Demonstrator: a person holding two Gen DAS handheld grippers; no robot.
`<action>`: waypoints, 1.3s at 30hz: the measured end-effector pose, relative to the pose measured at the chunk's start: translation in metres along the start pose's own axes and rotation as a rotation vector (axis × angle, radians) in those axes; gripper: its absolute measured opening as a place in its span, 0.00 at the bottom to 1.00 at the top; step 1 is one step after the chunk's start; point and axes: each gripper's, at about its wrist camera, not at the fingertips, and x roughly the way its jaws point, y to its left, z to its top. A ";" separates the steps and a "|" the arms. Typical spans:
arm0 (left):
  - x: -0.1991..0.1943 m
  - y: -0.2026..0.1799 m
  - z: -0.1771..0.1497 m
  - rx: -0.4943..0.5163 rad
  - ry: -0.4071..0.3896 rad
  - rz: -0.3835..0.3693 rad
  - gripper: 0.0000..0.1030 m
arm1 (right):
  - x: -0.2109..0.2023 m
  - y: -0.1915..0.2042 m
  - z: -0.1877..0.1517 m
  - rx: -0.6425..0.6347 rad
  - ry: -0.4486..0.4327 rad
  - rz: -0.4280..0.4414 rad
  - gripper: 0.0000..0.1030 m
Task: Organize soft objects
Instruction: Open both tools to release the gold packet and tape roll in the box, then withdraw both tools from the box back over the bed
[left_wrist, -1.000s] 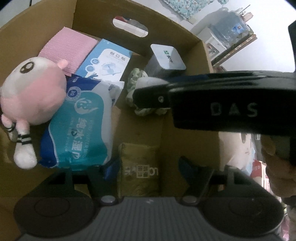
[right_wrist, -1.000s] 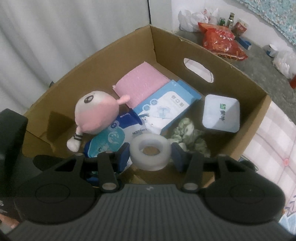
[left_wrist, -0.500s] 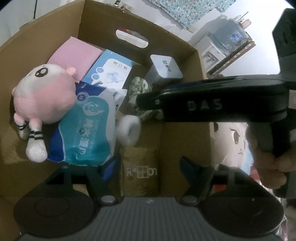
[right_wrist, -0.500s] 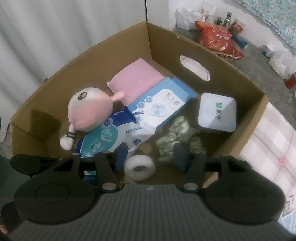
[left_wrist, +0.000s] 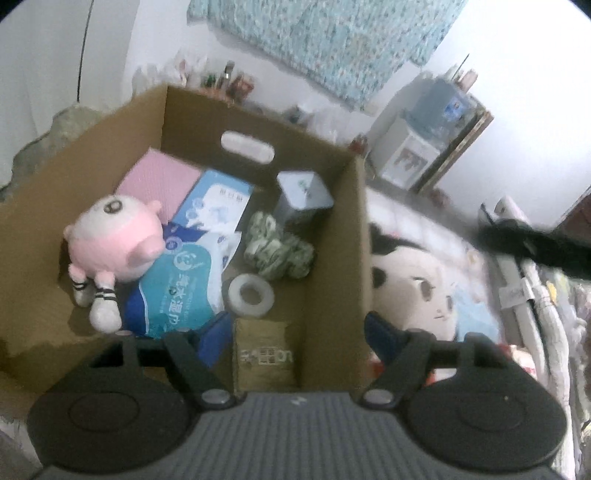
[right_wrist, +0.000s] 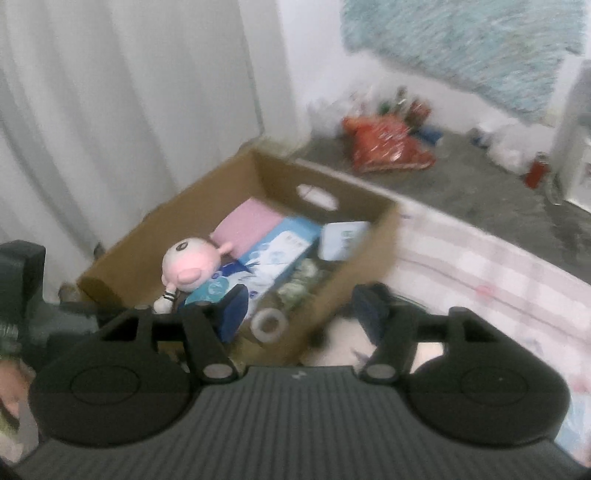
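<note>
An open cardboard box (left_wrist: 332, 280) holds a pink plush pig (left_wrist: 114, 240), a blue wet-wipes pack (left_wrist: 177, 295), a pink cloth (left_wrist: 159, 181), a green scrunched fabric (left_wrist: 277, 251) and a white tape roll (left_wrist: 251, 295) lying flat near the front. My left gripper (left_wrist: 299, 332) hangs above the box's right wall, jaws opening, nothing between them. My right gripper (right_wrist: 301, 310) is drawn back above the box (right_wrist: 351, 284), jaws opening and empty. The tape roll (right_wrist: 269, 325) lies in the box below it, and the plush pig (right_wrist: 192, 262) is farther left.
A big doll-face plush (left_wrist: 413, 288) lies on the pink checked bedding (right_wrist: 480, 266) right of the box. White curtains (right_wrist: 110, 110) hang behind the box. A red bag (right_wrist: 384, 147) and bottles sit on the grey floor. A water dispenser (left_wrist: 436, 122) stands far right.
My right gripper let go of the tape roll, which dropped into the box, then pulled up and away to the right. My left gripper also rose and backed off, showing more of the room.
</note>
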 end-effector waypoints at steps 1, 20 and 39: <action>-0.007 -0.003 -0.002 0.003 -0.016 0.001 0.78 | -0.022 -0.008 -0.012 0.019 -0.026 -0.017 0.62; -0.051 -0.137 -0.083 0.298 0.025 -0.114 0.86 | -0.080 -0.081 -0.242 0.253 0.046 -0.185 0.63; 0.024 -0.182 -0.124 0.428 0.194 0.166 0.86 | -0.025 -0.094 -0.265 0.136 0.097 -0.224 0.41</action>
